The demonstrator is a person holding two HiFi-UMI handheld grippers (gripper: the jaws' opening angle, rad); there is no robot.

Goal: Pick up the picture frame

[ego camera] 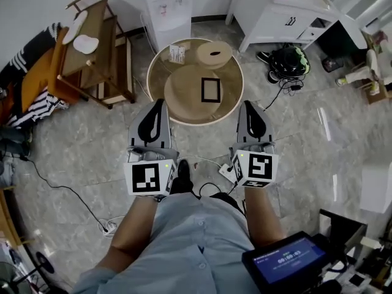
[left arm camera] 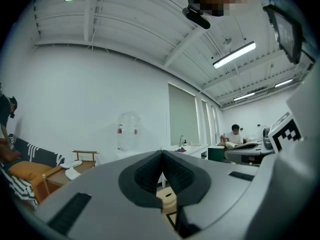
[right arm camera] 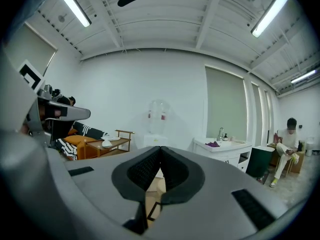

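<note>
The picture frame (ego camera: 210,89) is small, black and rectangular, and lies flat on a large round wooden board (ego camera: 184,94) on the round glass-topped table (ego camera: 236,97). My left gripper (ego camera: 160,103) hangs over the floor just short of the table's near-left rim, jaws closed and empty. My right gripper (ego camera: 250,105) is level with it at the near-right rim, also shut on nothing. In the left gripper view the left gripper (left arm camera: 162,154) has its pads meeting, with wood and a black frame edge (left arm camera: 173,217) showing below. The right gripper (right arm camera: 160,149) likewise is closed above a frame corner (right arm camera: 152,208).
A smaller wooden disc (ego camera: 214,54) and a small clear holder (ego camera: 177,54) sit on the table's far side. Behind stand a water dispenser (ego camera: 165,8), a white cabinet (ego camera: 282,17) and a wooden side table (ego camera: 98,48). Cables (ego camera: 67,192) cross the floor.
</note>
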